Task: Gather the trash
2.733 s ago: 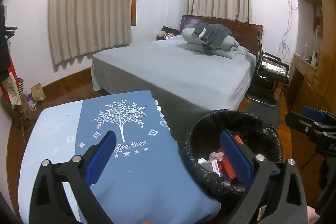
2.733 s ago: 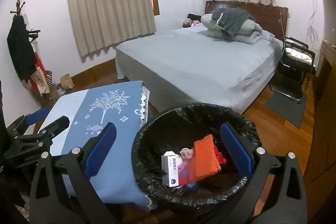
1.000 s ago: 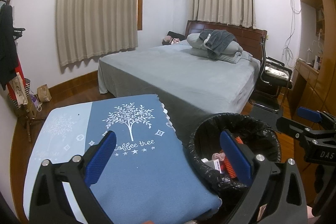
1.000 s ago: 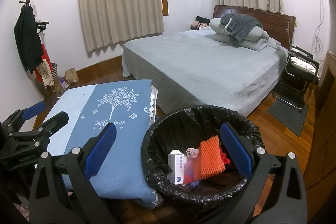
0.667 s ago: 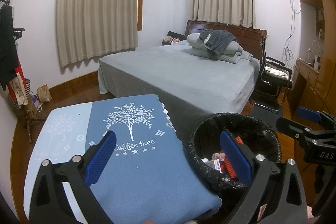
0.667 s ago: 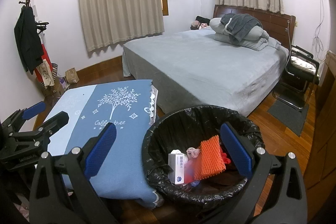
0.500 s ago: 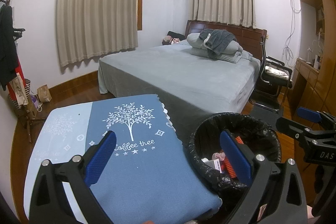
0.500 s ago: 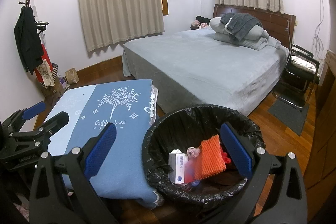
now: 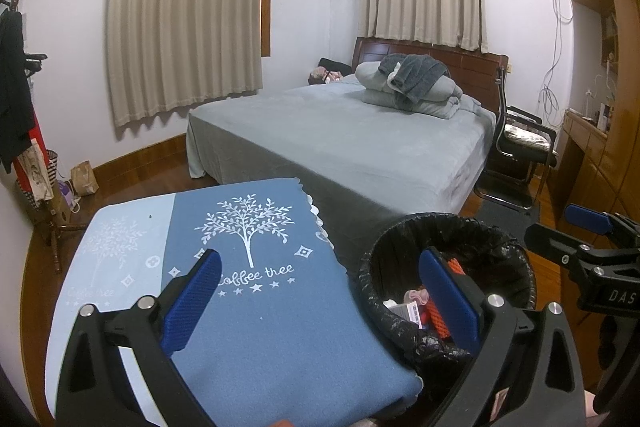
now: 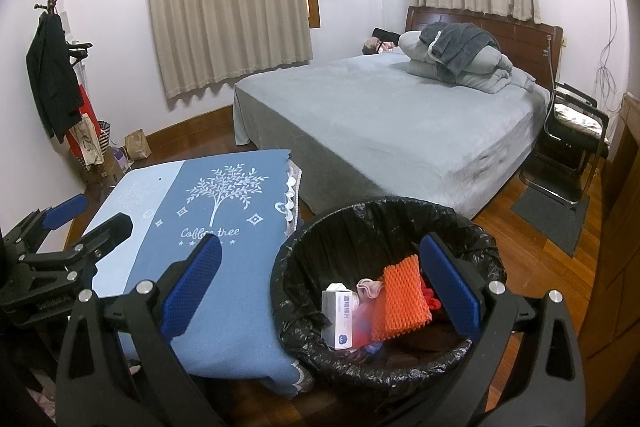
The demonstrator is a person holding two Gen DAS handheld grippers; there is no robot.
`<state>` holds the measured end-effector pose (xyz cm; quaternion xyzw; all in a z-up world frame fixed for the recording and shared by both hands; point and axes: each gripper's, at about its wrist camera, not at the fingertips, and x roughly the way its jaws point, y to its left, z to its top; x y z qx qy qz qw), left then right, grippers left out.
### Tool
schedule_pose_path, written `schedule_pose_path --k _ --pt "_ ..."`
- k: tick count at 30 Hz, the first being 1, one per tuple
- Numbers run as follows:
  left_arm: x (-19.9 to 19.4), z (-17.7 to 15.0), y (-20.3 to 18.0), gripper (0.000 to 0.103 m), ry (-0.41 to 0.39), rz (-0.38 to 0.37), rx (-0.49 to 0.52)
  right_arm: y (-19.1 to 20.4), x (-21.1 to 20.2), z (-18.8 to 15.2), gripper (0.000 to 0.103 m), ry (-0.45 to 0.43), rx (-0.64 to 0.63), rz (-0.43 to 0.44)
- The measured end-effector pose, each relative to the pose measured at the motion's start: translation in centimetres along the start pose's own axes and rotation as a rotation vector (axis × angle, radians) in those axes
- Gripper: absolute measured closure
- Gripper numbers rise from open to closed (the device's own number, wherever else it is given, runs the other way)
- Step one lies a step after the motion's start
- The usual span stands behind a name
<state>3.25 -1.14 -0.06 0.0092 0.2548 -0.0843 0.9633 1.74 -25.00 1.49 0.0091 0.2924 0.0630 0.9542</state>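
Coat rack point(image 10: 52, 39): far left, dark coat hanging, bags at its foot; nothing for us there.
Left gripper point(image 9: 320, 301): jaws wide apart, nothing between the blue pads, hovering over the blue cloth; it has barely budged over the last second.
Table cloth point(image 9: 248, 287): the "Coffee tree" print lies bare, no litter on the part in view, and it reads the same as a moment ago.
Trash bin point(image 10: 384, 219): black liner, just beside the table's right edge, sitting a touch lower and farther than it did nearly three seconds back, so both cameras have lifted away.
Trash point(image 10: 400, 297): already inside the bin: an orange foam net, a small white box point(image 10: 338, 311), something pinkish between them, though I can't make out what that last scrap is.
Right gripper point(image 10: 320, 291): jaws spread and empty, poised above the bin's near rim, steady now.
Bed point(image 10: 392, 123): grey cover, folded bedding at the head.
Verdict: both tools free, table clear, the haul binned; collection looks done or close to it.
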Motion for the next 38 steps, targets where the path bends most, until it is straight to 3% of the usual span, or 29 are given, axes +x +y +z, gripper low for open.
schedule_pose_path --k 38 --pt "-0.1 -1.2 0.2 0.006 0.013 -0.004 -0.001 0.1 -0.1 0.0 0.006 0.006 0.004 0.002"
